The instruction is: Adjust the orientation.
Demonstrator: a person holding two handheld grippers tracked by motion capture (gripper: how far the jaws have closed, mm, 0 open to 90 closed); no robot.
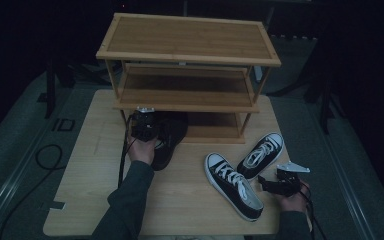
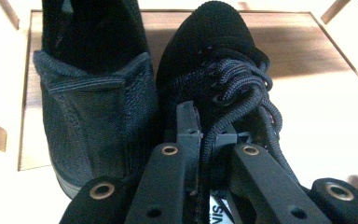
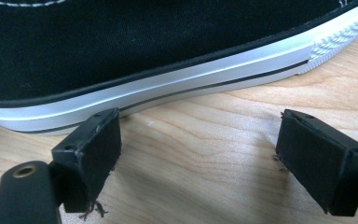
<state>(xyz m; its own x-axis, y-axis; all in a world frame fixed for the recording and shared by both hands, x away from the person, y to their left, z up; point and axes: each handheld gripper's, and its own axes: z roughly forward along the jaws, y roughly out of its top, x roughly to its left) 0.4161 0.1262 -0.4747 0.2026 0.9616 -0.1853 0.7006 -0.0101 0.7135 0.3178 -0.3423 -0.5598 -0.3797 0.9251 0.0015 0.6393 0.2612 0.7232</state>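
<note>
L gripper (image 2: pixel 212 135) clamped on black shoe's (image 2: pixel 214 56) tongue at rack (image 1: pixel 190 100). R gripper (image 3: pixel 198 154) wide open, empty, beside sneaker (image 3: pixel 144 56).

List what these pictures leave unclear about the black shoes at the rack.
- High view: the black shoes merge in the dark; the left gripper covers part of them.
- Left gripper view: the laced shoe has its heel cut off by the bottom edge, and the jaws hide its opening.
</note>
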